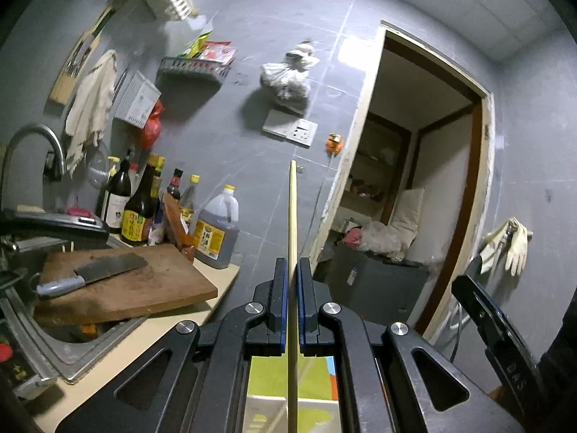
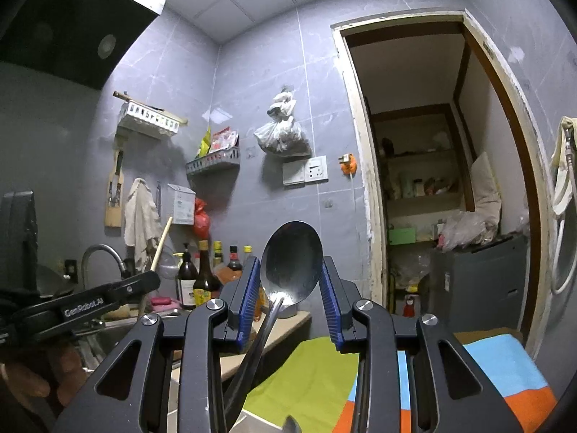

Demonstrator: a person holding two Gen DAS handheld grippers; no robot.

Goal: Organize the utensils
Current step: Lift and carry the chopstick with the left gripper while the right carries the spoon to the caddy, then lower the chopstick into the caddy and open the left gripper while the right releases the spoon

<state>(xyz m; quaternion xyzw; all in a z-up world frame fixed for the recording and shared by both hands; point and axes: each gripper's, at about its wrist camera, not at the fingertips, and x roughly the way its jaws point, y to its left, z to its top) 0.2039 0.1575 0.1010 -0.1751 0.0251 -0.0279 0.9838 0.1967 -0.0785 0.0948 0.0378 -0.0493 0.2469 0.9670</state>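
Left wrist view: the left gripper (image 1: 292, 270) is clenched on a chopstick (image 1: 292, 216), which runs straight out along the finger axis, its long axis upright, tip pointing up toward the far wall. In the right wrist view the same chopstick is seen at the left, rising tilted above the left gripper's body.

The right gripper (image 2: 290, 278) carries a spoon (image 2: 292, 267). The bowl stands up between the blue pads (image 2: 252, 285), and the handle slopes down and to the left, passing close to the left pad. The jaws stand fairly wide; whether the pads actually press on the bowl cannot be told.

Both utensils are held in the air, well apart, with the spoon to the right of the chopstick. A striped cloth (image 2: 310, 379) lies below both grippers.

Containers on the far wall: a white rack (image 2: 149, 122) and a grey basket (image 2: 212, 162) holding packets. No utensil holder can be identified with certainty. The sink (image 1: 54, 339), near left, is partly covered by a board (image 1: 144, 281) carrying a cleaver (image 1: 93, 274).
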